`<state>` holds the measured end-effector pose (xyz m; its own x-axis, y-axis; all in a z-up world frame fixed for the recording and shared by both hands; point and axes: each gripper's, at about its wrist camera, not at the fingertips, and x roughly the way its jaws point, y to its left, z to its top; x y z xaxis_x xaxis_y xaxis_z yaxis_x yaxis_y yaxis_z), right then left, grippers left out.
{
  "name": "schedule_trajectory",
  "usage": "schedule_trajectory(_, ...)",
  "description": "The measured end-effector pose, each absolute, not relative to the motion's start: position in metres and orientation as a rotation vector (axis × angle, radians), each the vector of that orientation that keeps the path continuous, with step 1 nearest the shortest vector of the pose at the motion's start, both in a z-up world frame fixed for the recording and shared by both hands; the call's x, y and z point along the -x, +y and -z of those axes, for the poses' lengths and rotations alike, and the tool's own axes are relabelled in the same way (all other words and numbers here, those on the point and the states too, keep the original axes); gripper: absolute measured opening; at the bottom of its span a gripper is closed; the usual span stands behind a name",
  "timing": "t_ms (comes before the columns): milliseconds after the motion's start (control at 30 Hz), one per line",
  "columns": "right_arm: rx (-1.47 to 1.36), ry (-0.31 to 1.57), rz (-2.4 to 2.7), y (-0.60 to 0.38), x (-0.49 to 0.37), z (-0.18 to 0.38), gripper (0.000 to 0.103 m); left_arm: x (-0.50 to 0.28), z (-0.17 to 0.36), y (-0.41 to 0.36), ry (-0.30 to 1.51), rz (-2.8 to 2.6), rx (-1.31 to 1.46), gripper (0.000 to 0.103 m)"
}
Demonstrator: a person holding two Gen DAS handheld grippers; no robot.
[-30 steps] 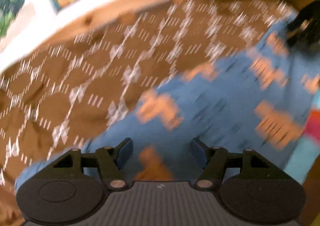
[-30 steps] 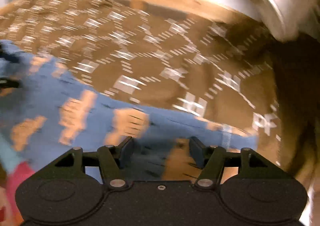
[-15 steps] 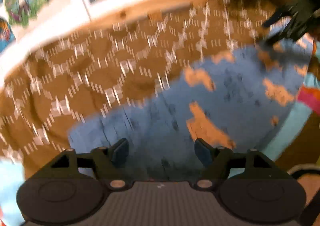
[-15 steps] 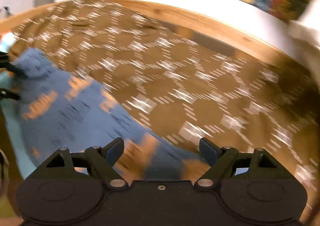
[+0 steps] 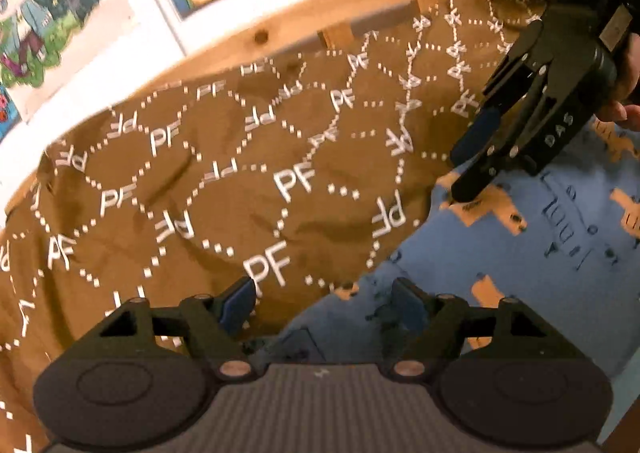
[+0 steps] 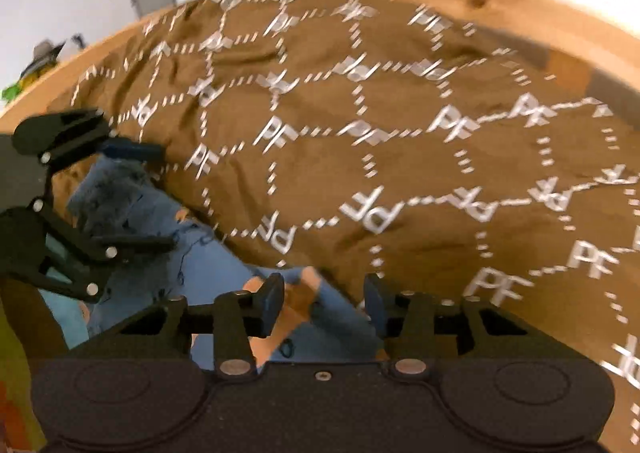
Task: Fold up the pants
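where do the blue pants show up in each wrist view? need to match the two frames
Left wrist: blue pants fill the lower right, reaching in between the left gripper fingers.
Right wrist: the pants run from left of centre down between the right gripper fingers.
Shared landmark: the brown PF-printed bedspread under the pants.

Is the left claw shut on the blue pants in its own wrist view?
No: the left claw stands open, its two fingers wide apart over the edge of the blue pants lying on the brown blanket.

The left hand-held gripper (image 5: pixel 322 303) has slid from over the blue pants (image 5: pixel 500 273) to their edge beside the brown blanket (image 5: pixel 224 173)
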<state>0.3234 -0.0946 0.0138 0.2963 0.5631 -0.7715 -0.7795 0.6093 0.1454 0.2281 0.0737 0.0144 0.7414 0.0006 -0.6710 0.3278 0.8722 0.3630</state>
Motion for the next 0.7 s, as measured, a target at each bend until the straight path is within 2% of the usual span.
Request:
schedule_trajectory(33,0.306,0.911,-0.911,-0.089,-0.324,-0.008,0.038,-0.227,-0.012,0.076,0.725,0.191,-0.493,0.081)
schedule_trajectory(67,0.329,0.919,-0.903,-0.084,-0.325,-0.004,0.025,-0.224,-0.009,0.079,0.73,0.191,-0.502,0.081)
schedule_trajectory(133,0.32,0.934,-0.886,-0.084,-0.326,0.001,0.009,-0.217,-0.001,0.083,0.749,0.178,-0.531,0.081)
schedule_trajectory(167,0.301,0.936,-0.886,-0.085,-0.326,0.002,0.005,-0.214,0.003,0.085,0.749,0.181,-0.542,0.08)
schedule_trajectory(400,0.283,0.858,-0.829,-0.089,-0.326,-0.006,0.004,-0.2,0.009,0.081,0.732,0.185,-0.607,0.081)
schedule_trajectory(433,0.3,0.859,-0.824,-0.088,-0.325,-0.004,0.006,-0.199,0.009,0.08,0.734,0.184,-0.61,0.082)
schedule_trajectory(567,0.365,0.817,-0.769,-0.096,-0.314,-0.008,0.035,-0.188,-0.004,0.081,0.705,0.244,-0.524,0.09)
schedule_trajectory(667,0.389,0.765,-0.783,-0.121,-0.291,-0.024,0.053,-0.167,-0.018,0.075,0.647,0.355,-0.45,0.095)
schedule_trajectory(700,0.397,0.76,-0.801,-0.13,-0.279,-0.026,0.055,-0.161,-0.019,0.071,0.639,0.376,-0.45,0.095)
